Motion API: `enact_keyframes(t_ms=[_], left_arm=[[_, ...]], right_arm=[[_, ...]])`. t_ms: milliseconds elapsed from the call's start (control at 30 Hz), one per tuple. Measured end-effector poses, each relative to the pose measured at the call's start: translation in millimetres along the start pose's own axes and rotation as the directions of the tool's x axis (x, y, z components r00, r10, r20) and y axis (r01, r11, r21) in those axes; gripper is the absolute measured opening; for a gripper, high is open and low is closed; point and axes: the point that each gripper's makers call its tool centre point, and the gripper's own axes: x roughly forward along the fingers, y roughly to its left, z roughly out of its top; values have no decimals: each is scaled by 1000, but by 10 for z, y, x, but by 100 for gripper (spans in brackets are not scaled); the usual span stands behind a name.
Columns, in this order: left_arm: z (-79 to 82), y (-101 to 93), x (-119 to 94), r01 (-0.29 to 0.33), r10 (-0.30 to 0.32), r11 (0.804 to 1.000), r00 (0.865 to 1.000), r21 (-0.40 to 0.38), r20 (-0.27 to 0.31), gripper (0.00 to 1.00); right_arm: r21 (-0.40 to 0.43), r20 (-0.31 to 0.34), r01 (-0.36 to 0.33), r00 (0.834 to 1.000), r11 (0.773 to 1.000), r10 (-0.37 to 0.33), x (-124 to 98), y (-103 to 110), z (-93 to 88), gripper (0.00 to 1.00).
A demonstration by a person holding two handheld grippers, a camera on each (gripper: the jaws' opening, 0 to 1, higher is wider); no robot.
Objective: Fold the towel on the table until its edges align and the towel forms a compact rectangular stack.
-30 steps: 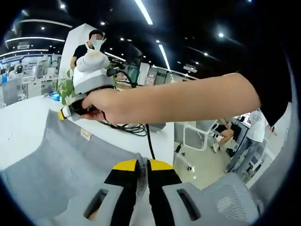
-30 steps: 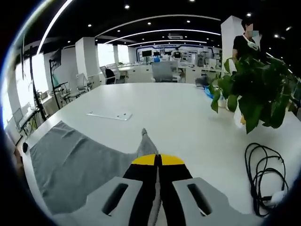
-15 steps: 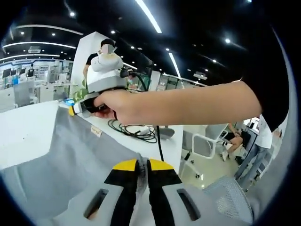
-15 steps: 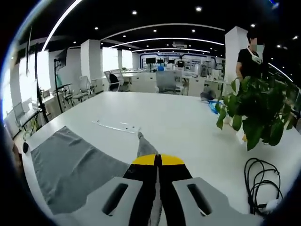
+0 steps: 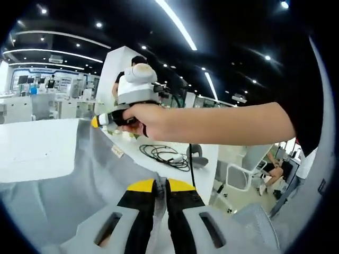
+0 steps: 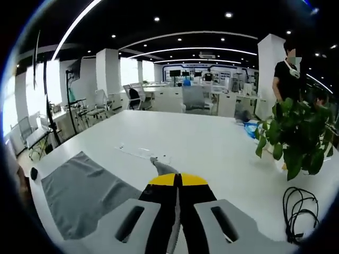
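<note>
The grey towel (image 5: pixel 74 174) hangs lifted between both grippers. My left gripper (image 5: pixel 160 183) is shut on one of its corners, the cloth pinched between the yellow-tipped jaws. In the left gripper view my right gripper (image 5: pixel 95 121), held by a hand, grips the towel's far corner above the table. In the right gripper view my right gripper (image 6: pixel 177 179) is shut on the towel (image 6: pixel 79 193); a corner pokes out past the jaws, and the rest spreads down to the table (image 6: pixel 212 143) at the lower left.
A potted plant (image 6: pixel 294 137) stands at the table's right side, a coiled black cable (image 6: pixel 299 211) in front of it. A flat clear strip (image 6: pixel 140 152) lies mid-table. A person stands behind the plant. Chairs and desks fill the room beyond.
Both grippers have risen with the towel, lifting more of it off the table. The right gripper has moved up and to the right in the left gripper view.
</note>
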Motion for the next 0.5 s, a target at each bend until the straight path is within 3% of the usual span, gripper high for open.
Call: enact_keyframes(t_ms=[500], left_arm=[[218,340,-509,-101,102,995,991,-16,84,8]], right_arm=[[-1,25,-74,997,997,74,116,481,368,0]])
